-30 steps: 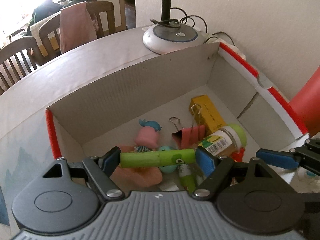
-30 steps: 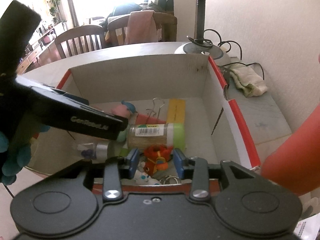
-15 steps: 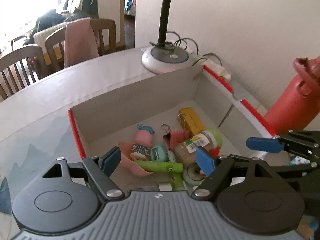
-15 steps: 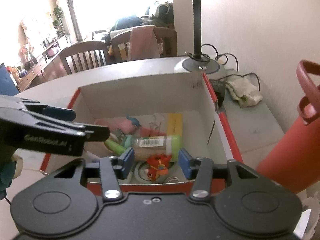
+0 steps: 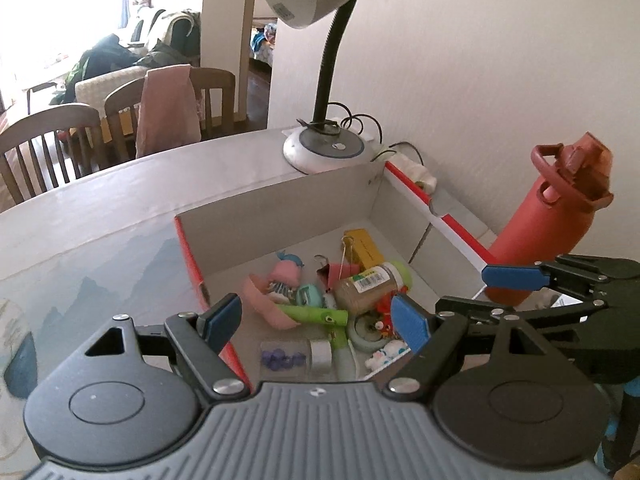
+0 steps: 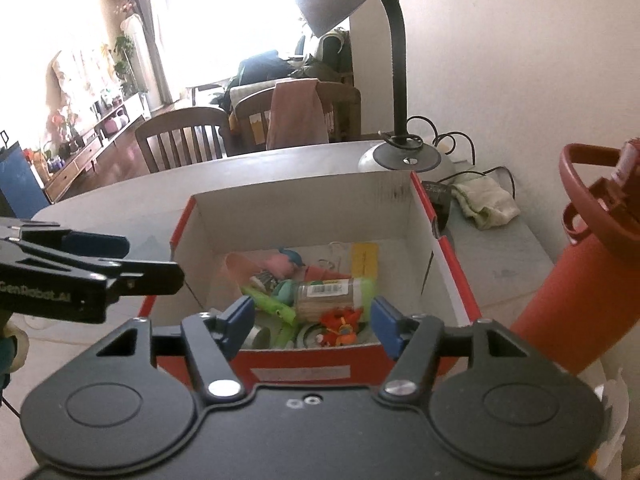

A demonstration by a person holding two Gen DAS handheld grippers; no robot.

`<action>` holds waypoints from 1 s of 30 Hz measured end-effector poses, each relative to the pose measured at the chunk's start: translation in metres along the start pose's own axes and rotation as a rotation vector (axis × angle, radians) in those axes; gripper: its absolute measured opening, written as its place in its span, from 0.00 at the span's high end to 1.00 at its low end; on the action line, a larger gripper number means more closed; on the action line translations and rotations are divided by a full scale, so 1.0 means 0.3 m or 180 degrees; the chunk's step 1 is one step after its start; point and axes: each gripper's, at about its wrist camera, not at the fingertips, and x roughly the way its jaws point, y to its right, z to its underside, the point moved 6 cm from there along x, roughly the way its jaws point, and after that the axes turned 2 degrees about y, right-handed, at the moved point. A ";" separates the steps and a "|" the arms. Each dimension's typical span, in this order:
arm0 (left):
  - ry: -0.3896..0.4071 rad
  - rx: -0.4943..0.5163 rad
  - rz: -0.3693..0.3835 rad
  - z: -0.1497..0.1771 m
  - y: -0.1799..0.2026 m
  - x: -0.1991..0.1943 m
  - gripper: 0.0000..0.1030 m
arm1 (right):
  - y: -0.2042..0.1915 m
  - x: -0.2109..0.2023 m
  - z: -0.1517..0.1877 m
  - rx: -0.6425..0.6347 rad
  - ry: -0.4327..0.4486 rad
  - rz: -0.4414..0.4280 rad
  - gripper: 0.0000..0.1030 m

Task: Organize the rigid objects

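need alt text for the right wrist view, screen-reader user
The open, empty right gripper hovers at the near wall of a red-edged cardboard box holding small items: a jar with a green lid, a green tube, an orange toy. The left gripper juts in from the left, a red water bottle stands right, and a desk lamp rises behind.

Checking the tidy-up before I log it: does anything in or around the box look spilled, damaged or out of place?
Nothing spilled or broken. The box holds a loose jumble; the jar lies on its side over other items. The red bottle stands upright outside it.
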 end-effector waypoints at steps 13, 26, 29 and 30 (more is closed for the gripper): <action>0.0083 0.0047 0.0040 0.083 -0.044 -0.149 0.01 | -0.078 -0.145 0.033 0.0217 0.0266 0.0064 0.10; 0.0230 0.0126 0.0158 0.144 -0.048 -0.249 0.01 | -0.160 -0.249 0.080 0.0360 0.0434 0.0091 0.01; 0.0238 0.0143 0.0164 0.154 -0.047 -0.259 0.01 | -0.170 -0.258 0.091 0.0381 0.0440 0.0127 0.01; 0.0239 0.0149 0.0177 0.158 -0.046 -0.262 0.01 | -0.172 -0.263 0.094 0.0387 0.0446 0.0138 0.01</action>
